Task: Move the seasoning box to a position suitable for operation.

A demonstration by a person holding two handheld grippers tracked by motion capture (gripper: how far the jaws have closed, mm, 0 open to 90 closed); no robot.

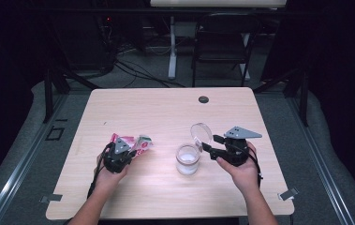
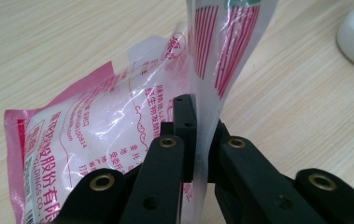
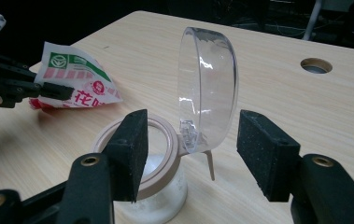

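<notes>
A pink-and-white printed plastic bag (image 1: 133, 141) (image 2: 95, 126) lies at the left of the table (image 1: 166, 112), one end lifted. My left gripper (image 1: 127, 151) (image 2: 201, 116) is shut on a thin fold of that bag, both pads pressing the film. A small clear jar (image 1: 187, 160) (image 3: 158, 191) with a beige rim stands at the middle right, its clear hinged lid (image 1: 201, 132) (image 3: 207, 88) flipped upright. My right gripper (image 1: 210, 143) (image 3: 198, 144) is open, its pads on either side of the lid and apart from it. The right gripper view also has the bag (image 3: 81, 79) and left gripper (image 3: 53, 91) beyond.
A round cable hole (image 1: 203, 99) (image 3: 315, 65) sits near the table's far edge. A black chair (image 1: 224, 42) and a desk leg stand on the floor behind the table. Bare wood lies between the bag and the jar.
</notes>
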